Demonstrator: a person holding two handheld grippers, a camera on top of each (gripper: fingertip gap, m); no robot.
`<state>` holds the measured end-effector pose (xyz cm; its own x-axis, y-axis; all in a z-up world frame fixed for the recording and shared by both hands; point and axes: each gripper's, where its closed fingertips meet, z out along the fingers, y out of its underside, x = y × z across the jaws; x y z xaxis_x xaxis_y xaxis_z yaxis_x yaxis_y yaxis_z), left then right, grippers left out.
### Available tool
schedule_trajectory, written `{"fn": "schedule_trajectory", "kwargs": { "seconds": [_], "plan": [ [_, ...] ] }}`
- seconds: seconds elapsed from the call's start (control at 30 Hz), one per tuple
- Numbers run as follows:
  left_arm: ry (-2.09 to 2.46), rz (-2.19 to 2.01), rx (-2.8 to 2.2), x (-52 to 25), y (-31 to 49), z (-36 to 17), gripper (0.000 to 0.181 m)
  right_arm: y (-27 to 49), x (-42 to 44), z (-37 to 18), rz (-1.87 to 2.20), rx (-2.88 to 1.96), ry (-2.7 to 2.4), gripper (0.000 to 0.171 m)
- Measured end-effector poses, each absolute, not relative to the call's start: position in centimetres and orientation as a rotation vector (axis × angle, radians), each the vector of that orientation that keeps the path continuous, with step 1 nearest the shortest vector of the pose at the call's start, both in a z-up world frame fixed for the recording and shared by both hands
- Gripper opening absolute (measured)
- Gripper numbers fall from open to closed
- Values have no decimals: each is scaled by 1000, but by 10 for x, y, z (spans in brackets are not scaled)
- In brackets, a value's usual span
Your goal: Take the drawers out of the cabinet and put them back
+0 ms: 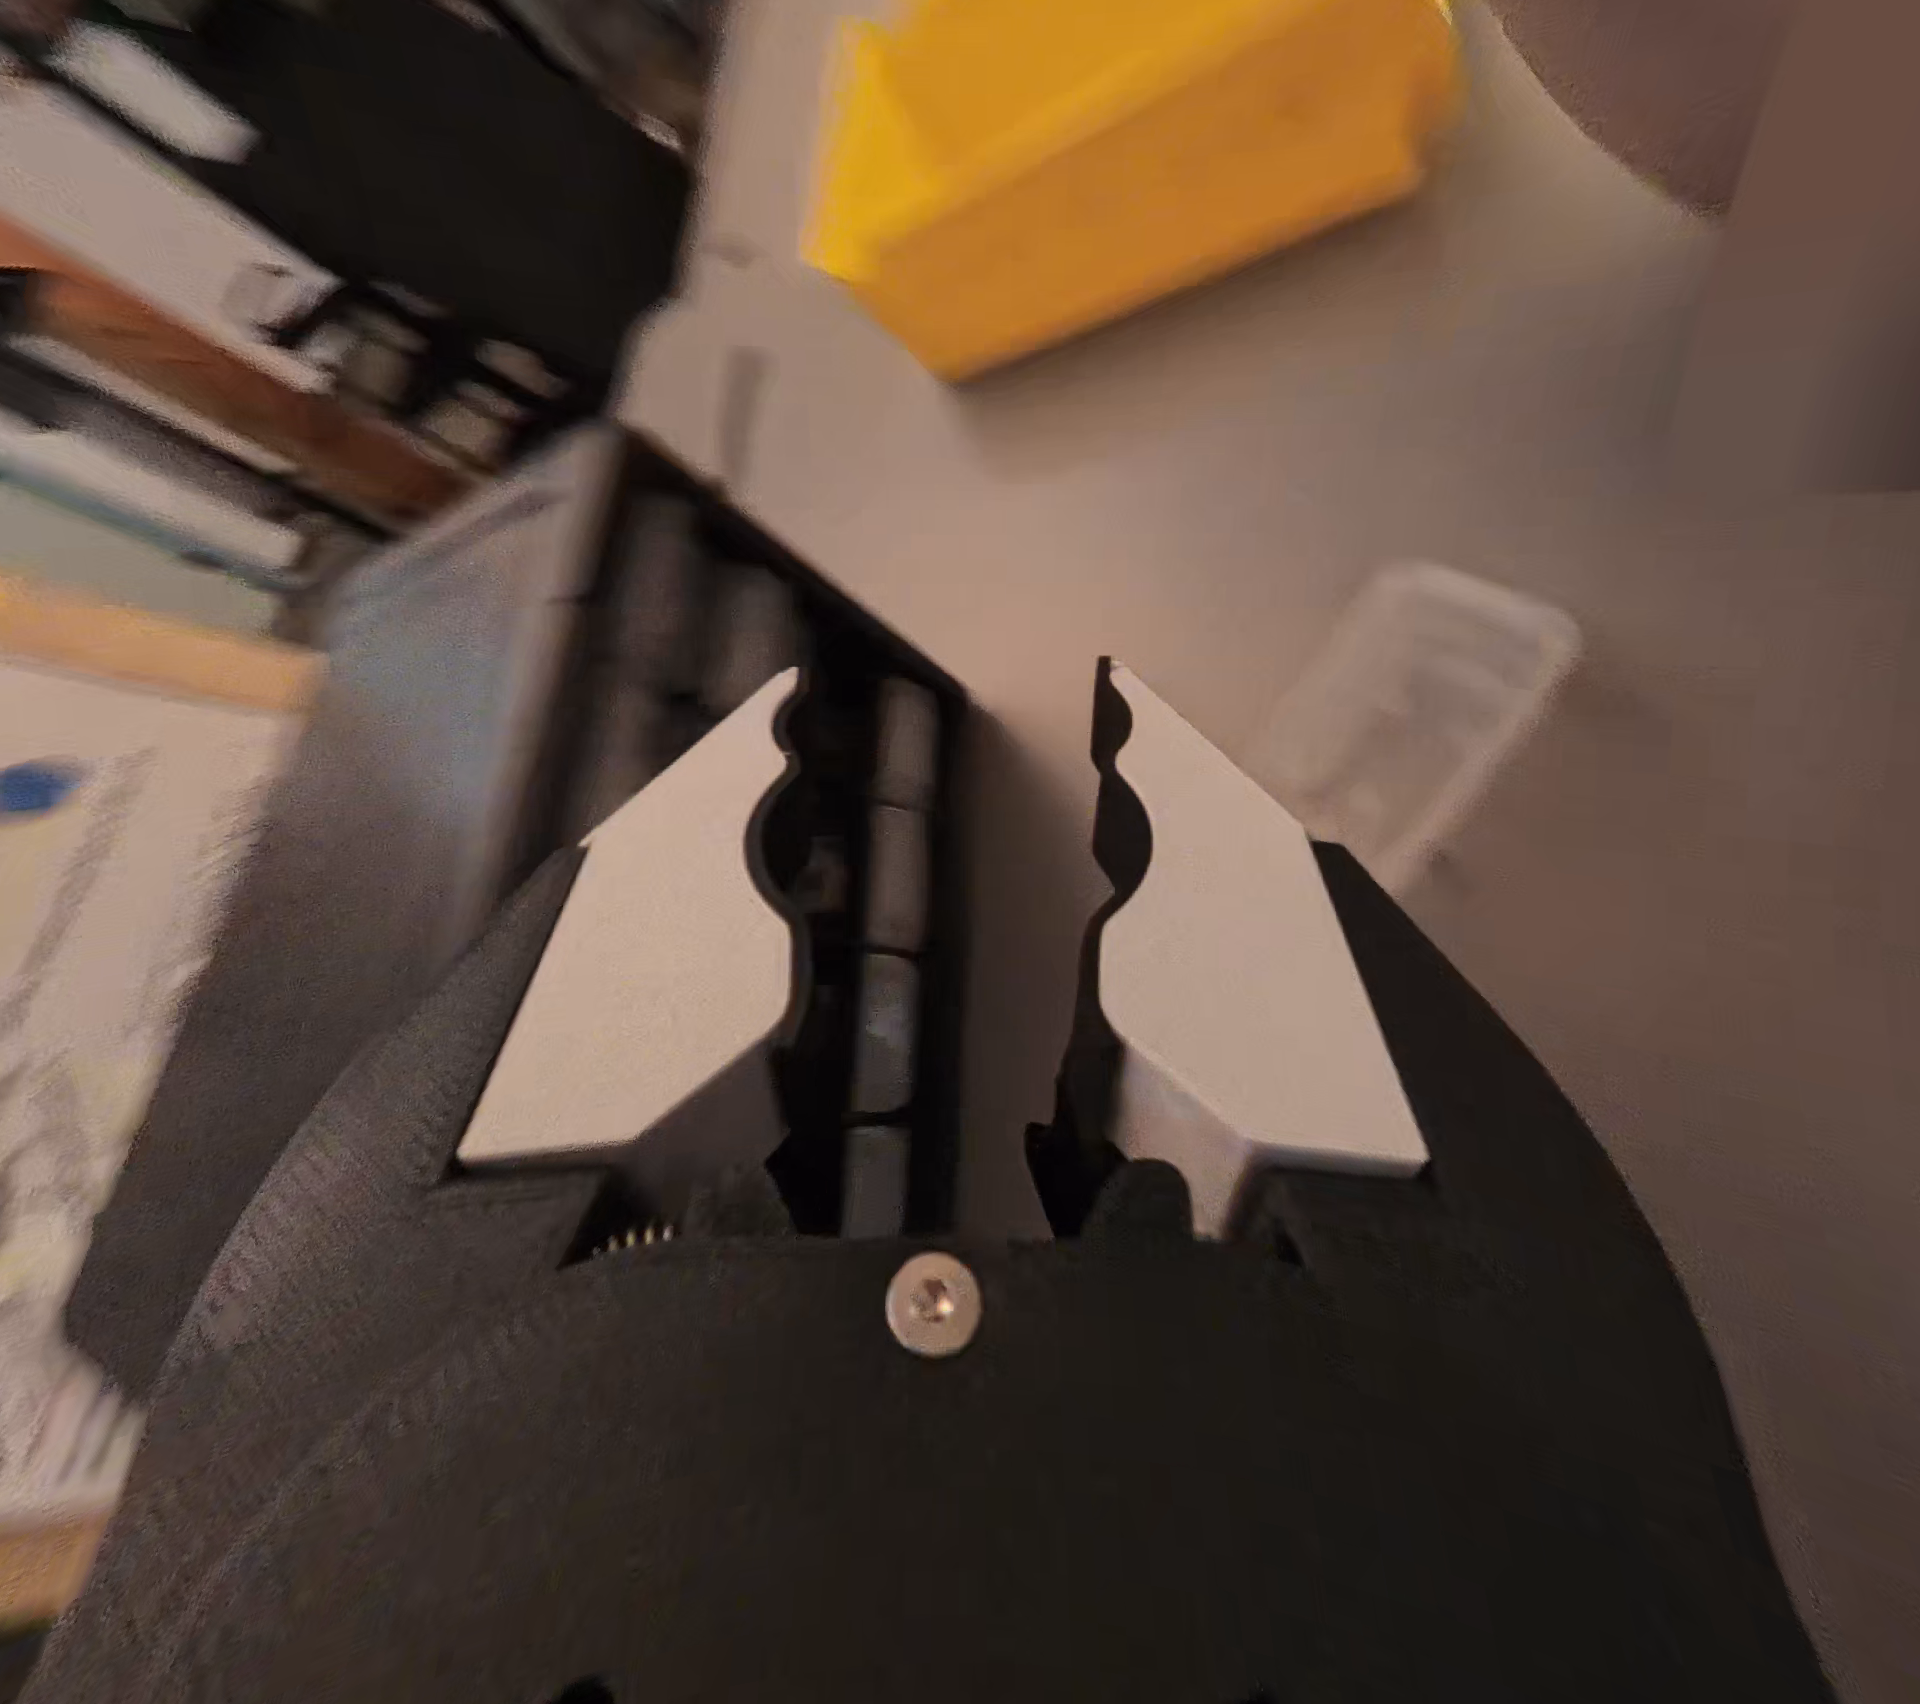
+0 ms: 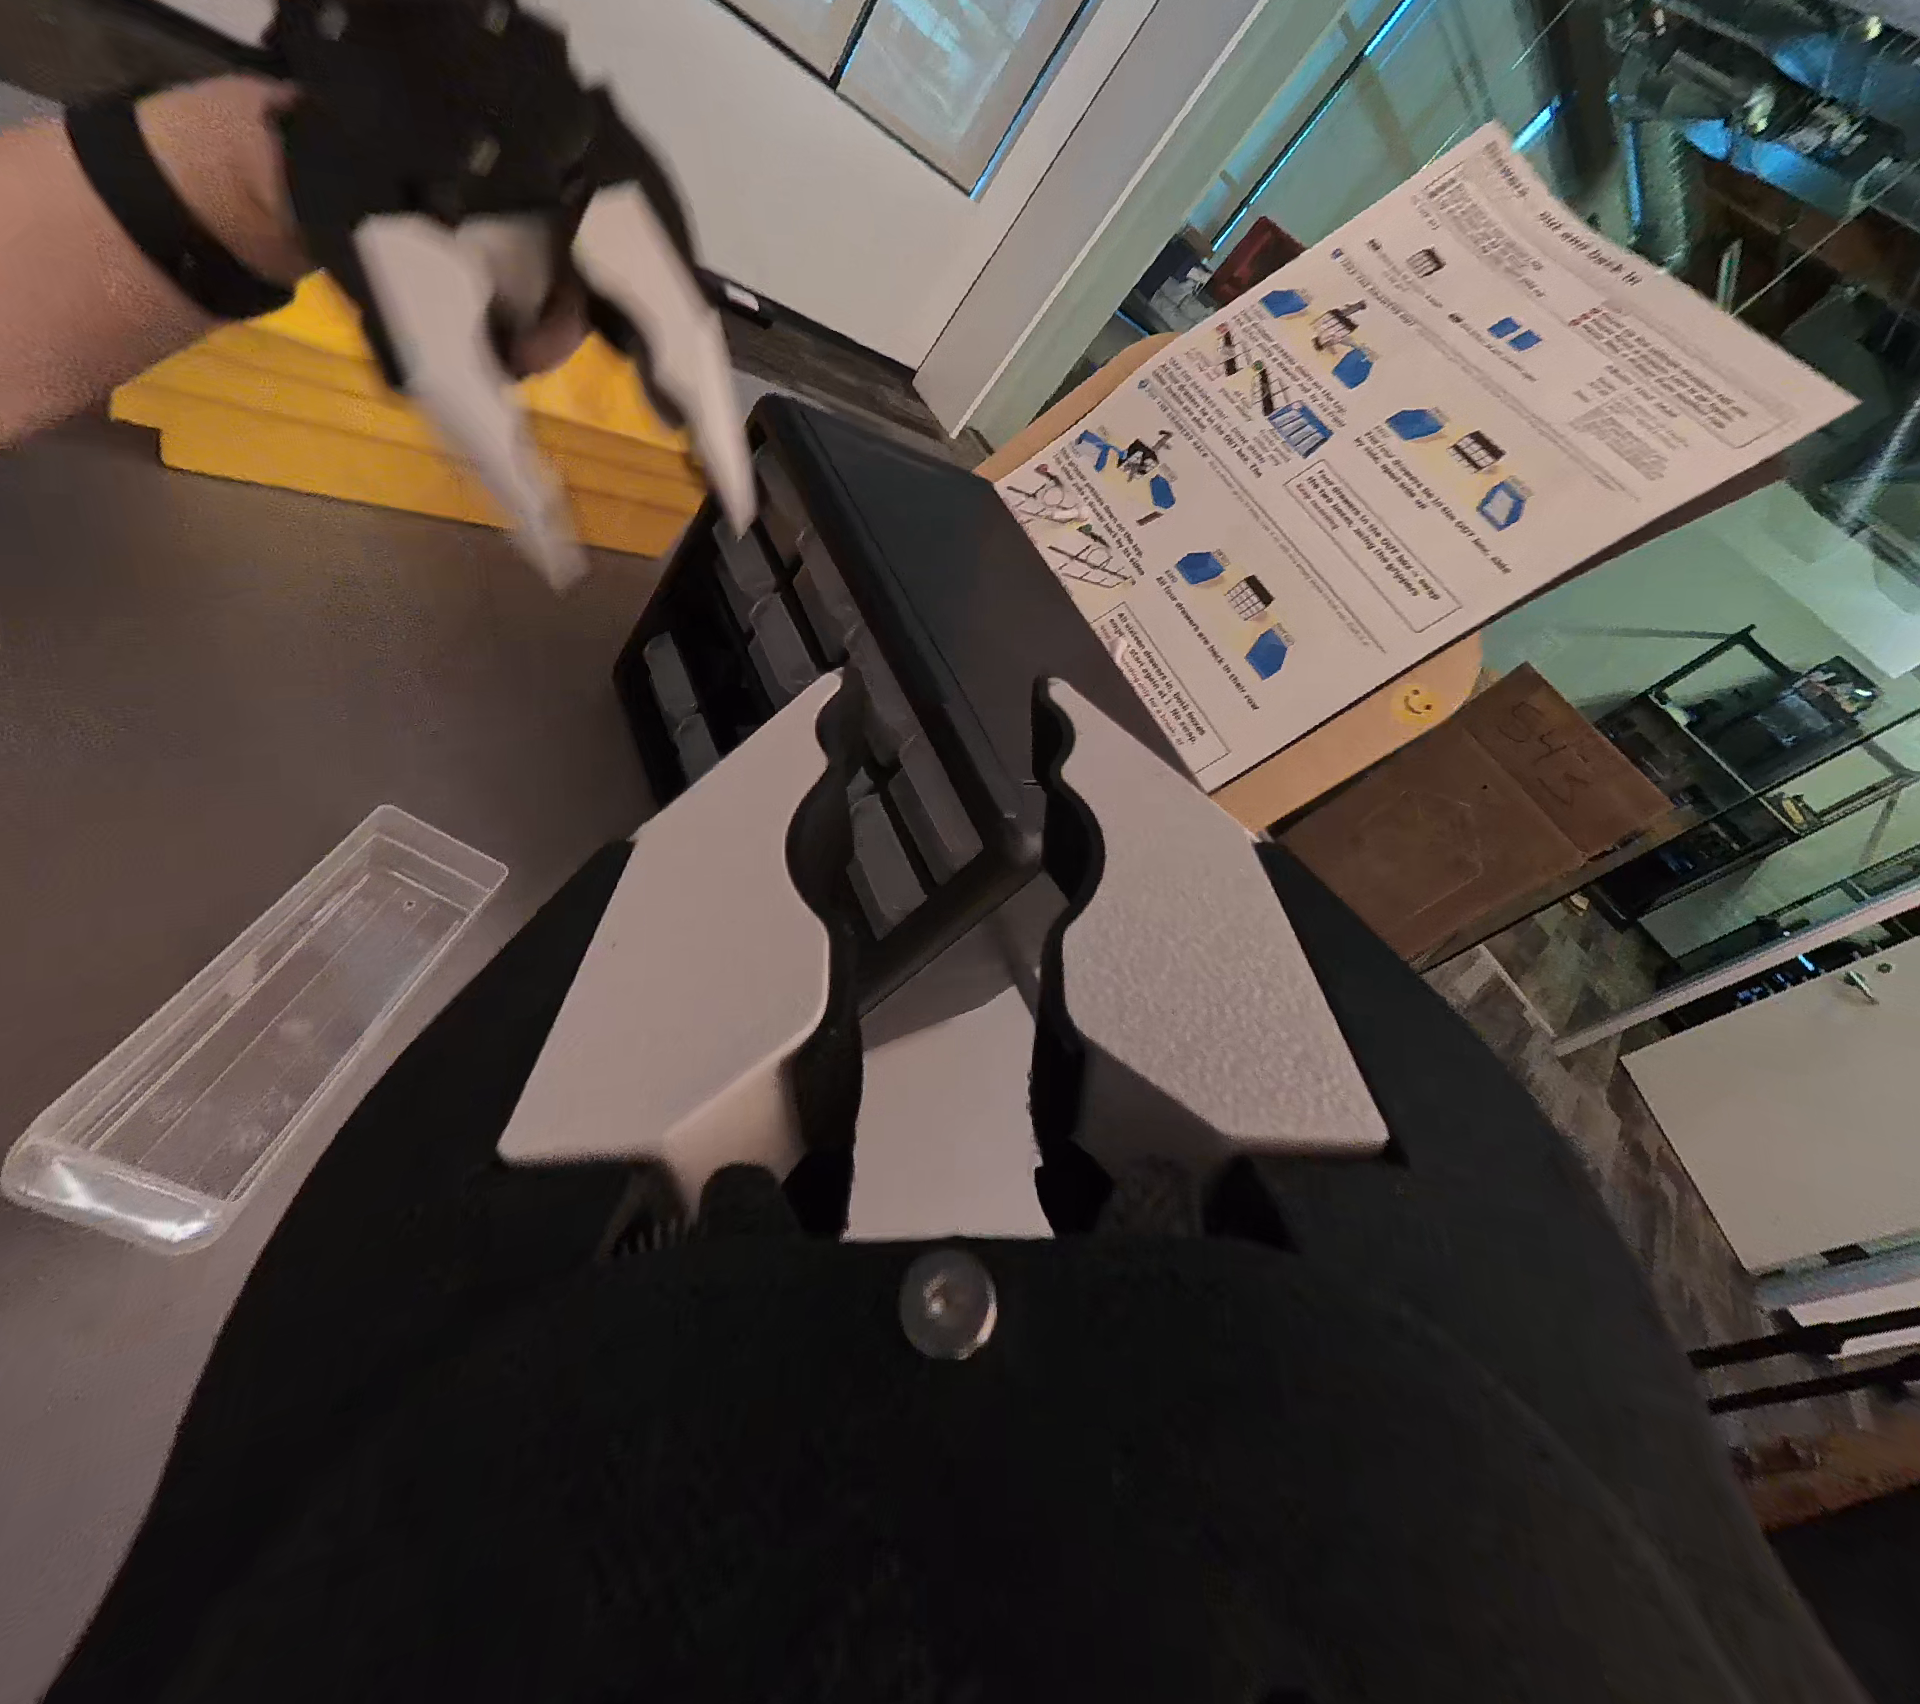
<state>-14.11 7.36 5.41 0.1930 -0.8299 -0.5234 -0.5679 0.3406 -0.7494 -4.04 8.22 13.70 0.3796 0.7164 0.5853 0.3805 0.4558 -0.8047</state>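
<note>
Jaws on both grippers are apart and holding nothing. The right gripper [image 2: 940, 698] hangs just in front of the cabinet [image 2: 831, 667], a small black box of little grey drawers standing on the dark surface [image 2: 260, 667], lined up with its top right corner. The left gripper [image 2: 644, 537] comes in from 10 o'clock in the right wrist view, blurry, with its tips right at the cabinet's upper drawers; can't tell if it touches one.

Progress-wise: one clear drawer [image 2: 249, 1020] is already out, lying flat at 8 o'clock, well apart from the cabinet. A yellow bin [image 2: 416, 449] sits behind at 10 o'clock. At least one slot looks dark and vacant, but most drawers seem seated. So I'd say it's early, with more to pull and everything to put back. A printed sheet [image 2: 1403, 449] stands at 2 o'clock.
</note>
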Motion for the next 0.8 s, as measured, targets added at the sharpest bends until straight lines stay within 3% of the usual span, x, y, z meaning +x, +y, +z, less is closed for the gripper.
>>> {"fn": "schedule_trajectory", "kwargs": {
  "seconds": [0.1,0.3,0.53,0.8],
  "plan": [
    [993,-169,-1394,-208,137,112,31,86,-50,126,235,-1180,-1276,31],
    [583,-321,-1573,-266,188,105,0,86,-68,106,154,-1254,-1344,32],
    [572,-435,-1784,-284,200,66,0,63,-72,66,59,-1419,-1370,36],
    [621,-443,-1763,-283,199,65,0,16,-57,-49,93,-1603,-1346,47]
  ]
}}
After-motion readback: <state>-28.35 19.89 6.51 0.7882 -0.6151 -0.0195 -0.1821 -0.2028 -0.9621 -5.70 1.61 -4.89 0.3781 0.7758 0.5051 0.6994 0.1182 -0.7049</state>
